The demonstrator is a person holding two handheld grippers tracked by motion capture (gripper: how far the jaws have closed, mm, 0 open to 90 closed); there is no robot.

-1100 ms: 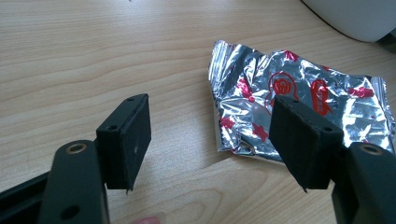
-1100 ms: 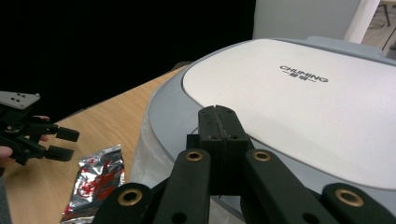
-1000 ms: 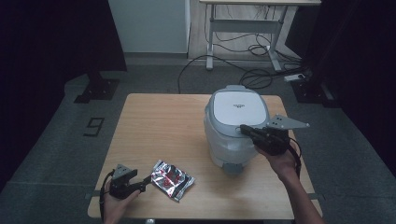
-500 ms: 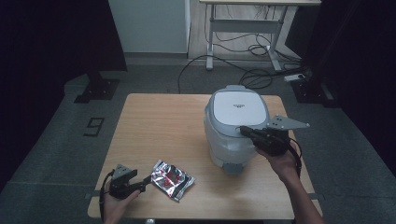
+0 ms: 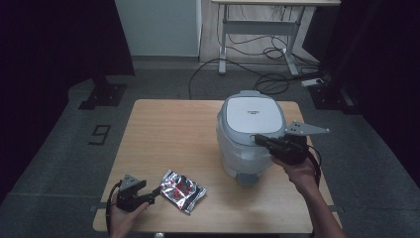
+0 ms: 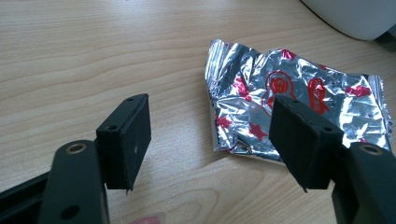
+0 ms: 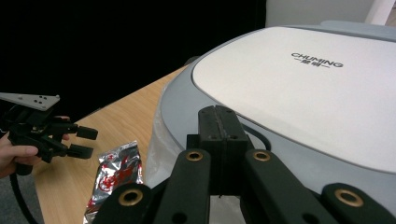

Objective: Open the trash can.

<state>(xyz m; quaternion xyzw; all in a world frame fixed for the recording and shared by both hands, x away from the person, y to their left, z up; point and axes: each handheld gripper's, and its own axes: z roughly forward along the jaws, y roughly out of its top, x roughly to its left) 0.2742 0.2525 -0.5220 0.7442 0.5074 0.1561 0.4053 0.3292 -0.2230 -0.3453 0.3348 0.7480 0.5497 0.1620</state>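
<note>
I rest my right gripper (image 7: 218, 122) with its jaws pressed together, holding nothing, on the front edge of the rice cooker (image 5: 251, 130) lid — placed to work its latch, I judge; my left gripper (image 6: 210, 140) stands wide open, low over the table (image 5: 168, 129), aimed at the foil packet (image 6: 299, 105) lying flat just ahead, untouched.

A light wooden counter (image 5: 168, 134) carries two things. A white and grey rice cooker (image 5: 251, 134), lid down, stands toward its far right. A crinkled silver foil packet (image 5: 183, 191) with red print lies flat near the front left edge, well apart from the cooker.
</note>
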